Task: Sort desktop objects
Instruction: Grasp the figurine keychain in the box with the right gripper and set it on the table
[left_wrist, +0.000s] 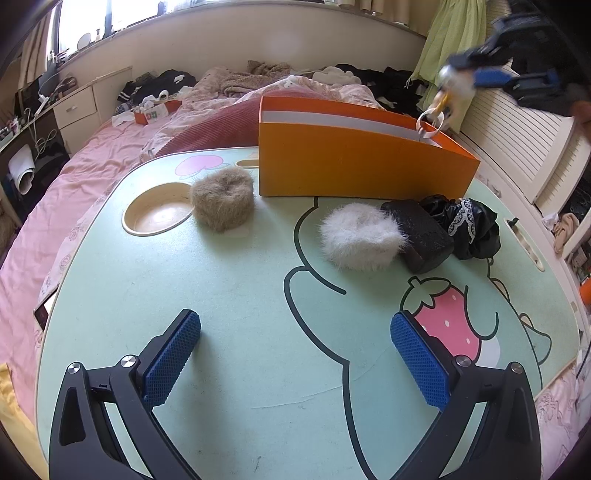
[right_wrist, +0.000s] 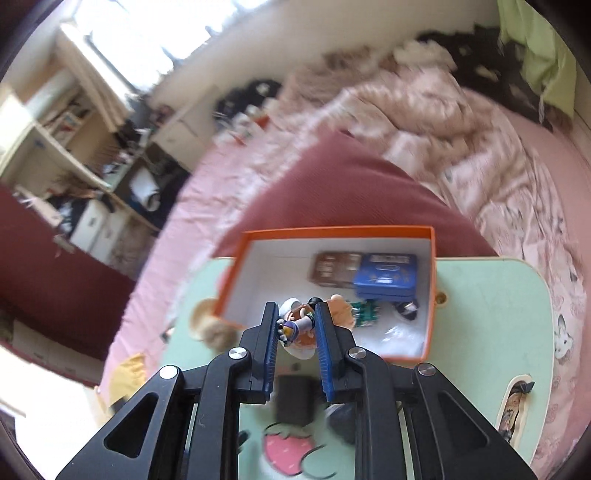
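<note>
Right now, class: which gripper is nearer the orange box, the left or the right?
Right. The right gripper, shut on a small keychain figure, hangs above the orange box's near edge. The left gripper is open, low over the green table, well short of the box.

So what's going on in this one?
A person is clearing a lap table into an orange box. The right gripper has its jaws shut on a small keychain figure and holds it over the box, which already contains a blue tin and other bits. The left gripper is open over the table, holding nothing. Two fluffy scrunchies, a black block and a black scrunchie lie unsorted.
</note>
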